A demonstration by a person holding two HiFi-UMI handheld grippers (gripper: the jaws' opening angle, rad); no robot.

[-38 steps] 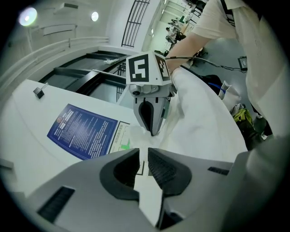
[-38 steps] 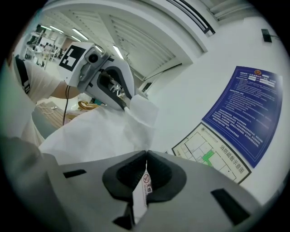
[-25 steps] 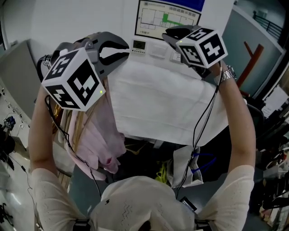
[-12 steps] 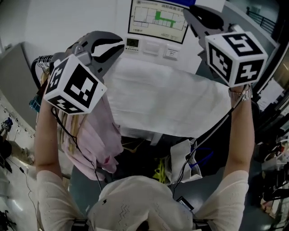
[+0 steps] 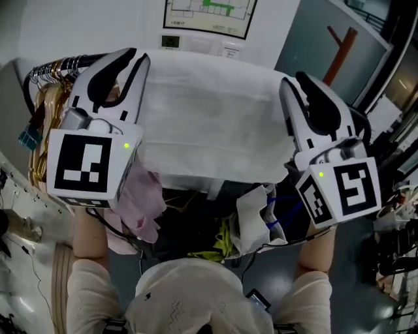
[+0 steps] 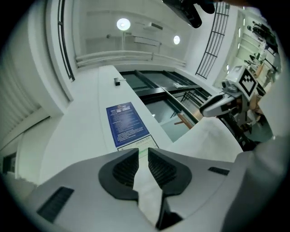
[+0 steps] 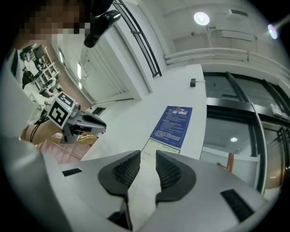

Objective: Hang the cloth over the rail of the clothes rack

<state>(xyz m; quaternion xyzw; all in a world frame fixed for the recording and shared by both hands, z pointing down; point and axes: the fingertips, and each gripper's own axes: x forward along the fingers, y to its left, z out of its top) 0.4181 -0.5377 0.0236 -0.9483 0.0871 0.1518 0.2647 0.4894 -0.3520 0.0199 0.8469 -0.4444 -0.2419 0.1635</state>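
Note:
A white cloth [image 5: 209,124] stretches wide between my two grippers and drapes down toward me in the head view. The rack's rail [image 5: 55,67] shows at the upper left and runs under the cloth. My left gripper [image 5: 129,62] is at the cloth's left edge, and in the left gripper view [image 6: 143,152] its pads are shut on a strip of cloth [image 6: 147,195]. At the right edge, the jaws of my right gripper [image 5: 295,85] are opening. In the right gripper view [image 7: 148,156] the cloth [image 7: 142,192] still lies between the parted pads.
Wooden hangers [image 5: 46,111] and a pink garment [image 5: 140,202] hang on the rail at the left, beside my left gripper. Bags and dark clutter [image 5: 255,222] sit under the rack. A wall with a framed plan [image 5: 209,10] stands right behind the rail.
Both grippers have come down and toward me with the cloth, which now hangs lower on my side. The right gripper has swung down from above the cloth to its right edge.

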